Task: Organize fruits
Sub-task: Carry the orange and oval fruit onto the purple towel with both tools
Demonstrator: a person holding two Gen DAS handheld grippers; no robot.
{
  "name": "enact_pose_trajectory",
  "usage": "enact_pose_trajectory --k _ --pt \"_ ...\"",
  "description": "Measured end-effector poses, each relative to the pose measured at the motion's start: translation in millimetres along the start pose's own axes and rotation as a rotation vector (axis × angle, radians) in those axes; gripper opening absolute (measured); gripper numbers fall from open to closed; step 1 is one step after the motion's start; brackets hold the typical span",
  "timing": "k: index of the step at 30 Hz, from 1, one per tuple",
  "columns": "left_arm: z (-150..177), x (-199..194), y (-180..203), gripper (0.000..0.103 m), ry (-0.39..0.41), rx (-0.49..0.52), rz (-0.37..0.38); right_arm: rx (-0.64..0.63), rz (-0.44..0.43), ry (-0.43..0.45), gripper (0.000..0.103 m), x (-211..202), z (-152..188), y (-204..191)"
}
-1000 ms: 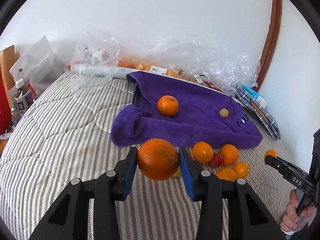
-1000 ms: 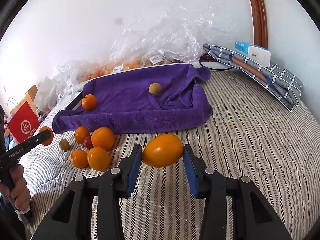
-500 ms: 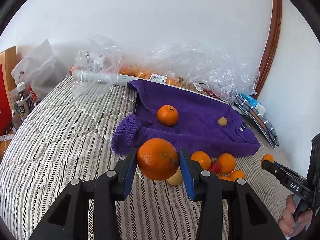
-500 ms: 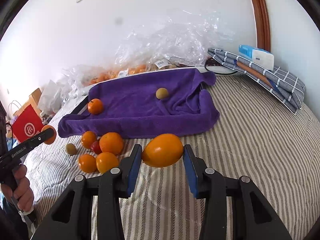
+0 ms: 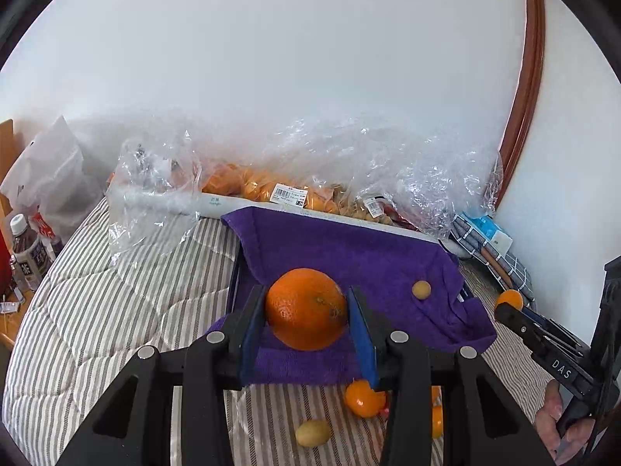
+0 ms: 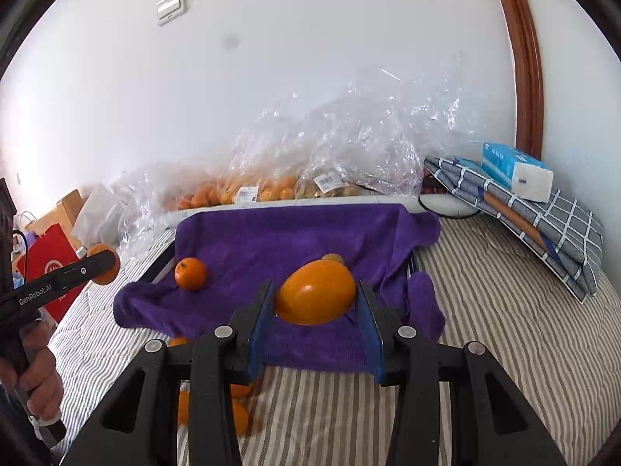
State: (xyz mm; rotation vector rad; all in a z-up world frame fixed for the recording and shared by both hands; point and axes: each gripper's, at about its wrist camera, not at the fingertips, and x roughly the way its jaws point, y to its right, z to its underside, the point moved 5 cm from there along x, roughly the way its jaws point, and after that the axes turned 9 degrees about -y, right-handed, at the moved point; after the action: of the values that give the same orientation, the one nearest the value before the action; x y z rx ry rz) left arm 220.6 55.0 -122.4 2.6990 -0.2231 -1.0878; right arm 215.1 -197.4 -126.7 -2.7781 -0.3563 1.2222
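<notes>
My left gripper [image 5: 306, 316] is shut on a large round orange [image 5: 306, 308], held in the air over the near edge of the purple towel [image 5: 349, 256]. My right gripper [image 6: 315, 305] is shut on a smooth oval orange-yellow fruit [image 6: 316, 297], above the towel's front part [image 6: 302, 240]. On the towel lie a small tangerine [image 6: 190, 273] and a small tan round fruit [image 5: 421, 289]. Several small oranges [image 5: 363, 398] and a yellowish fruit [image 5: 312, 433] lie on the striped bedspread in front of the towel, partly hidden by the fingers.
Clear plastic bags of fruit [image 5: 271, 190] line the wall behind the towel. A folded checked cloth with a tissue pack [image 6: 516, 173] lies at the right. Bottles [image 5: 27, 248] and a red bag [image 6: 50, 272] stand at the left bed edge. Striped bedspread [image 6: 504, 330] spreads right.
Both grippers have risen and moved forward with their fruit, from over the bedspread to over the towel's near edge. The loose oranges have dropped low in both views.
</notes>
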Motion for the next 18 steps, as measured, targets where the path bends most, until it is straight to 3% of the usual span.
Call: enact_pose_trajectory --k 8,13,18 --pt "-14.6 33.6 -6.7 0.040 -0.016 -0.048 -0.001 -0.011 0.013 0.004 0.042 28.2 -25.0 1.9" --pt "-5.4 48.1 -11.4 0.040 -0.050 -0.058 -0.011 0.001 0.006 -0.001 0.042 44.8 -20.1 4.0" --pt "-4.6 45.3 -9.6 0.040 -0.023 -0.058 0.015 0.008 0.007 -0.038 0.042 58.5 -13.0 7.2"
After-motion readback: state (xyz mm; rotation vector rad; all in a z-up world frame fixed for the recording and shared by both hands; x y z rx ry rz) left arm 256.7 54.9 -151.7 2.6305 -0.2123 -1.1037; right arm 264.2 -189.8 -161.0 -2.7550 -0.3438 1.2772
